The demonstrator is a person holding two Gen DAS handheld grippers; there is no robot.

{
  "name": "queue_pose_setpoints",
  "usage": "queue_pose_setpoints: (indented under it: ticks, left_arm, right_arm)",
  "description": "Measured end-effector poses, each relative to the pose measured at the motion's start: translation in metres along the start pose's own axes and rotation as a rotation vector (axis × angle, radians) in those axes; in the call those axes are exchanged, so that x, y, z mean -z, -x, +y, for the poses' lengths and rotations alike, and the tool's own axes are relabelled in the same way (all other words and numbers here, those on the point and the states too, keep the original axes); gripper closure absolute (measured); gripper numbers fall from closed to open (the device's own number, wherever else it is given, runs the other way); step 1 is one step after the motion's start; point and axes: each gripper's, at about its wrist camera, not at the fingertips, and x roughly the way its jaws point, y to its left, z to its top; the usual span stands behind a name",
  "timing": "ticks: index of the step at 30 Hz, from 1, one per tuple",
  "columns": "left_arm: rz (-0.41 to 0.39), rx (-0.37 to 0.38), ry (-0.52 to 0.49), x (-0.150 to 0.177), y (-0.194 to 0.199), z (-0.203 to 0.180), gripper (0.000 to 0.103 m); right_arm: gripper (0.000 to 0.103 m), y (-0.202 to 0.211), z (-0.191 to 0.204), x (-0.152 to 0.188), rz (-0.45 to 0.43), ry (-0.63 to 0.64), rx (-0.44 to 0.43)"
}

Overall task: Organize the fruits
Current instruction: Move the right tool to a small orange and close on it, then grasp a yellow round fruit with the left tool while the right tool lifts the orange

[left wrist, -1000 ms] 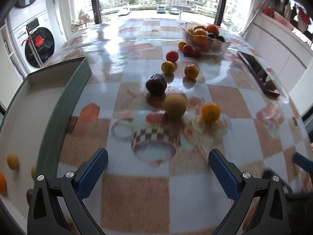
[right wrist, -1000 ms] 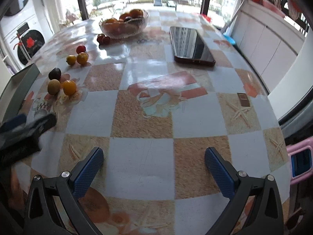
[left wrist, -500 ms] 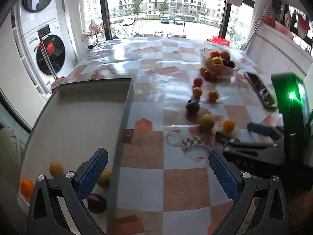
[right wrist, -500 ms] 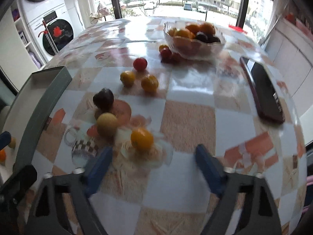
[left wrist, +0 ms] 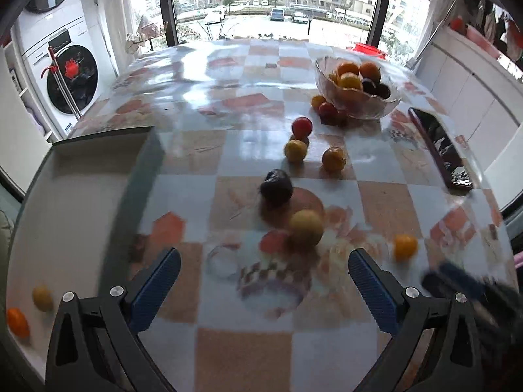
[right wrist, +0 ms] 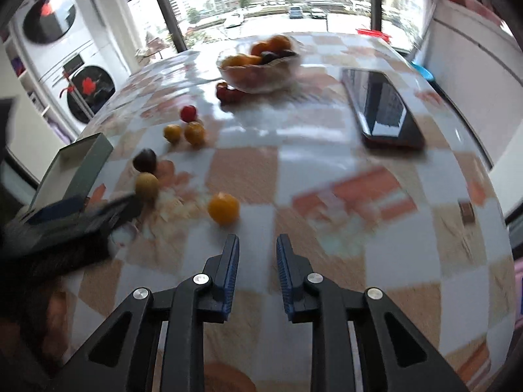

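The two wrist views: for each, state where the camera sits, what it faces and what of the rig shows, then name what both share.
Left wrist: on the left gripper, angled down at the table's fruit and the box; its blue fingers stand wide apart.
Right wrist: on the right gripper, facing the phone; fingers nearly together, nothing between.
Shared: the glass bowl, the orange fruit.

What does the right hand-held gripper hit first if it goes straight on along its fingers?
Probably just the table. The right hand-held gripper is shut and empty, pointing down at bare checkered cloth. The orange fruit sits slightly left of that line, so likely missed, though depth is hard to judge here.
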Motion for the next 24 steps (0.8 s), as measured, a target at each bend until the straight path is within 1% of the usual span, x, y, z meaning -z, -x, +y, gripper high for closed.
queue_pose_setpoints:
  ticks: [3,4,5,7,8,9,12,14,16,17,18,19,21,22,24]
  left_arm:
    - [0.005,-0.019,0.002,-0.006,-0.014,-0.009,0.000]
    - [0.013,-0.026,0.003,-0.007,-0.018,-0.011,0.000]
    - [0.022,-0.031,0.005,-0.006,-0.021,-0.011,0.000]
    - [0.058,-0.026,0.025,-0.004,-0.030,-0.009,0.000]
    - [0.036,-0.020,0.042,-0.002,-0.028,-0.007,0.000]
    - [0.035,-0.026,0.045,-0.001,-0.029,-0.007,0.000]
    - [0.038,-0.031,0.039,-0.001,-0.030,-0.009,0.000]
    - [0.058,-0.026,0.033,-0.004,-0.031,-0.009,0.000]
    - [0.057,-0.016,0.019,-0.005,-0.031,-0.009,0.001]
    - [0.049,-0.014,0.016,-0.005,-0.030,-0.009,0.006]
    - [0.042,-0.012,0.014,-0.006,-0.029,-0.008,0.011]
    - [0.040,-0.010,0.008,-0.007,-0.029,-0.008,0.012]
    - [0.040,-0.013,-0.005,-0.010,-0.029,-0.008,0.014]
    - [0.040,-0.010,-0.006,-0.010,-0.029,-0.007,0.014]
    - [0.041,-0.005,-0.004,-0.011,-0.030,-0.006,0.014]
  right_arm:
    - [0.077,0.002,-0.008,0.008,0.000,-0.004,-0.014]
    - [0.075,0.003,-0.008,0.008,-0.001,0.006,-0.011]
    - [0.071,0.003,-0.006,0.008,0.001,0.020,-0.006]
    - [0.030,0.003,-0.005,0.006,-0.005,0.035,-0.007]
    - [0.028,0.003,-0.005,0.004,-0.018,0.042,-0.006]
    - [0.028,0.003,-0.002,0.002,-0.032,0.054,-0.009]
    - [0.029,-0.004,0.009,-0.007,-0.031,0.108,-0.022]
    - [0.029,-0.009,0.016,-0.012,-0.030,0.141,-0.020]
    - [0.031,-0.014,0.019,-0.016,-0.028,0.156,-0.022]
    - [0.032,-0.017,0.021,-0.018,-0.025,0.161,-0.027]
    - [0.035,-0.020,0.022,-0.020,-0.023,0.167,-0.030]
    - [0.037,-0.023,0.024,-0.021,-0.020,0.172,-0.031]
    - [0.048,-0.030,0.030,-0.023,-0.021,0.199,-0.020]
    - [0.062,-0.032,0.034,-0.024,-0.024,0.221,-0.007]
    - [0.080,-0.033,0.038,-0.024,-0.030,0.242,0.011]
